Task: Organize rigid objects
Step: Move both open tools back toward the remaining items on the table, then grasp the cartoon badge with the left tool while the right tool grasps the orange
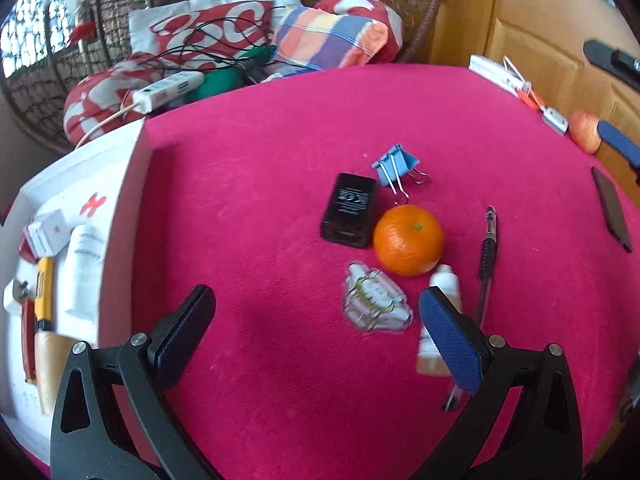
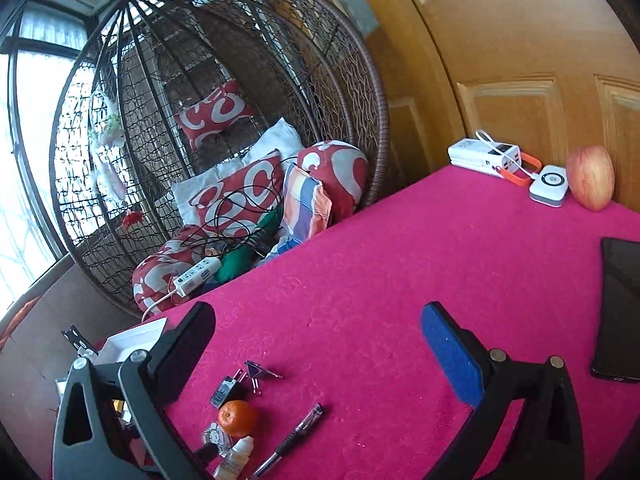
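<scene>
The left gripper (image 1: 316,312) hovers low over the pink cloth (image 1: 260,160), tilted down toward it, its jaws spread wide and holding nothing. The orange (image 1: 409,240) serves as landmark: it sits just ahead of the gap between the fingers, toward the blue-padded side. Touching the orange on its left is a black adapter (image 1: 350,216); just beyond it lies a blue clip (image 1: 396,168), whose wire handle reaches the orange's far edge. Just nearer than the orange lies a clear packet (image 1: 376,302), between the two fingers. The dropper bottle (image 1: 444,280) lies beside the orange's near right, its body partly hidden behind the blue pad (image 1: 452,340). A pen (image 1: 488,252) lies right of the orange, a little apart, pointing away from the camera. Well left of the orange, a white box (image 1: 120,220) at the cloth's edge holds a knife (image 1: 44,320) and small cartons.

The right gripper (image 2: 318,340) is held higher and farther back, aimed across the cloth toward the hanging chair (image 2: 224,120); its jaws also stand wide apart, empty. In its view the orange (image 2: 237,417) appears low, beneath the black finger (image 2: 184,348). Far right of the orange lie a phone (image 2: 620,308), an apple (image 2: 591,178) and a power bank (image 2: 484,156) near the wooden door (image 2: 520,60).
</scene>
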